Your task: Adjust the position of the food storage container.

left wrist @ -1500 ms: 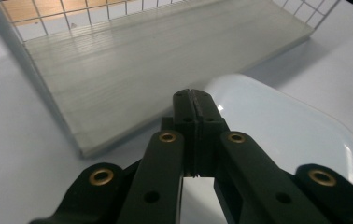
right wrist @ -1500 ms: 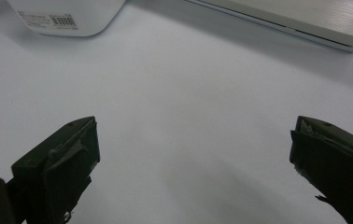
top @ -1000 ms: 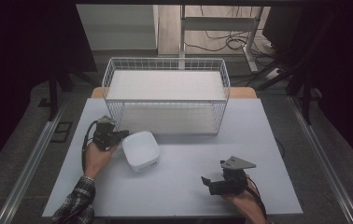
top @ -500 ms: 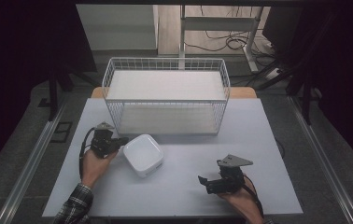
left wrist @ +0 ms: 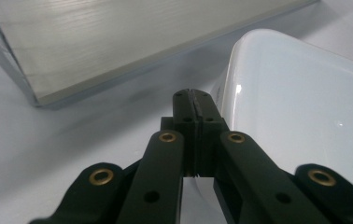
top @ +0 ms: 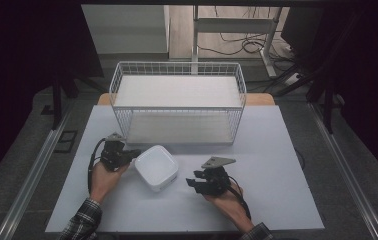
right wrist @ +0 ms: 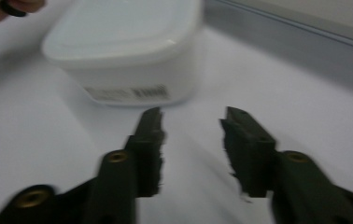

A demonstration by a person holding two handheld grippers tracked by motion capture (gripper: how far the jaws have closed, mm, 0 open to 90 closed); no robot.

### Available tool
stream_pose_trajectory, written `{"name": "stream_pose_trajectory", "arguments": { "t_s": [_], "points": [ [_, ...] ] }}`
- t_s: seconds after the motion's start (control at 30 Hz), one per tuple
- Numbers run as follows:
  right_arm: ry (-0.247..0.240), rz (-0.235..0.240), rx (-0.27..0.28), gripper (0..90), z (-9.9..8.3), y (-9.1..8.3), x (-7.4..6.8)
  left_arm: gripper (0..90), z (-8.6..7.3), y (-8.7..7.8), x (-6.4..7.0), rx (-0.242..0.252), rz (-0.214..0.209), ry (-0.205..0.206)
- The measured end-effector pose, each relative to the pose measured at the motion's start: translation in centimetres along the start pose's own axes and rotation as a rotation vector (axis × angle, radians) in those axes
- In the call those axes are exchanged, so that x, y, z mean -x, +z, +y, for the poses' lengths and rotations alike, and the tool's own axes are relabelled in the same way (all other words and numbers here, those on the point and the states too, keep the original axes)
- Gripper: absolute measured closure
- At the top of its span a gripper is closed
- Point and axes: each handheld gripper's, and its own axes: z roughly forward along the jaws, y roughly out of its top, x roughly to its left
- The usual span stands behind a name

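The white lidded container (top: 156,167) sits on the table (top: 277,165), in front of the wire basket (top: 177,107) and apart from it. It lies between the two tongs and is not lifted.

Left tongs (top: 129,154): the jaws are pressed together with nothing between them. In the left gripper view the joined tips (left wrist: 194,100) sit right at the container's (left wrist: 300,116) side wall; whether they touch it cannot be told. This looks like pushing or steadying rather than a grasp.

Right tongs (top: 192,182): the jaws stand apart and hold nothing. In the right gripper view they (right wrist: 191,123) point at the labelled side of the container (right wrist: 123,46), near it but with bare table between.

Progress, as judged: the work is at an early stage. The container is approached from both sides, but no grip is made. If the basket is the destination, gripping, lifting and placing all remain.

Surroundings: the basket holds a pale flat board (top: 177,90) across its top, which may block entry from above. No other item lies between the tongs and the container. Cables (top: 237,47) lie on the floor beyond the table.
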Motion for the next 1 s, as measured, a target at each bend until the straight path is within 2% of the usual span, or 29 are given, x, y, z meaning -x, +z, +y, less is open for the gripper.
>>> {"name": "stream_pose_trajectory", "arguments": {
  "t_s": [0.03,0.07,0.1,0.13,0.17,0.23,0.37,0.43,0.47,0.5,0.63,0.77,0.8,0.83,1.0],
  "points": [
    [-0.003,0.017,-0.005,66.4,0.3,0.5,-0.2,90.0,0.0,0.0,0.1,0.001,-0.003,-0.001],
    [-0.019,0.048,-0.021,75.2,0.8,1.5,-0.7,90.0,-0.1,0.0,0.1,0.002,-0.007,-0.004],
    [-0.028,0.056,-0.024,79.0,0.9,1.9,-0.9,90.0,-0.2,0.0,0.2,0.000,-0.017,-0.006],
    [-0.028,0.056,-0.024,79.0,0.9,1.9,-0.9,90.0,-0.2,0.0,0.2,0.000,-0.017,-0.006],
    [-0.038,0.065,-0.038,85.4,1.1,2.5,-1.2,90.0,-0.3,0.0,0.4,0.002,-0.016,-0.012],
    [-0.040,0.057,-0.044,87.7,1.1,2.6,-1.3,90.0,-0.4,-0.1,0.5,-0.004,-0.028,-0.016],
    [-0.010,0.052,-0.048,88.3,1.1,2.2,-0.7,90.0,-0.7,-0.1,0.9,-0.011,-0.055,-0.024],
    [0.032,0.045,-0.047,88.4,1.0,1.6,0.1,90.0,-0.8,-0.1,1.5,-0.020,-0.066,-0.016],
    [0.032,0.045,-0.047,88.4,1.0,1.6,0.1,90.0,-0.9,-0.1,1.8,-0.023,-0.074,-0.014],
    [0.053,0.037,-0.053,88.4,0.9,1.2,0.6,90.0,-1.1,-0.1,2.4,-0.027,-0.097,-0.014],
    [0.066,0.017,-0.055,88.4,0.5,0.7,1.2,90.0,-1.5,0.1,3.3,-0.027,-0.130,-0.029],
    [0.076,-0.007,-0.055,88.4,0.2,0.1,1.8,90.0,-2.0,0.6,4.5,-0.051,-0.161,-0.036],
    [0.075,-0.014,-0.054,88.5,0.2,0.0,1.9,90.0,-2.1,0.8,4.9,-0.060,-0.148,-0.025],
    [0.079,-0.031,-0.058,88.5,0.2,-0.4,2.1,90.0,-2.2,1.0,5.7,-0.076,-0.127,0.002],
    [0.089,-0.046,-0.061,88.6,0.0,-1.0,2.8,90.0,-2.4,1.1,6.6,-0.073,-0.154,0.002]
  ]
}}
